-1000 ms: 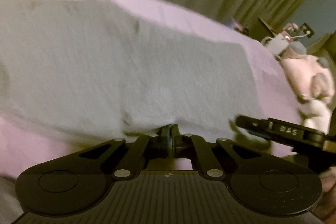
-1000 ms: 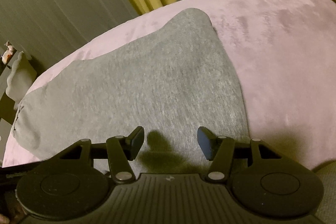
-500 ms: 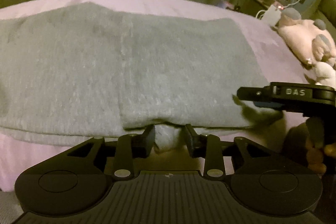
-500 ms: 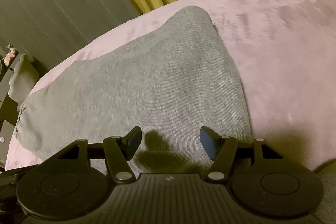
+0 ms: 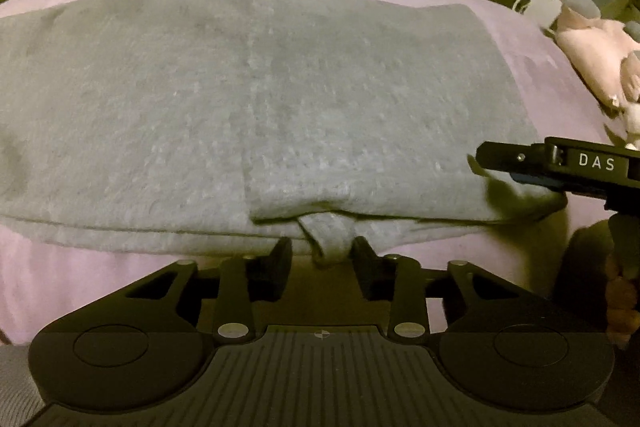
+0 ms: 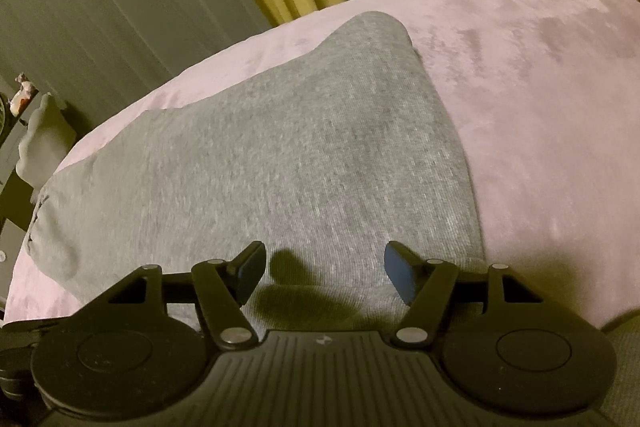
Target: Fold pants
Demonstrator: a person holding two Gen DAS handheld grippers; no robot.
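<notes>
The grey pants lie folded across the pink bed, filling the middle of the left wrist view. The left claw stands apart at the lower centre, a small tab of fabric hanging loose between its fingers, which do not seem to press it. The right claw, whose jaws have just been widening, hovers empty over the cloth at the lower centre of its view. The likely trouble: if the left claw draws back, the tab may snag and drag the top layer, spoiling the fold
</notes>
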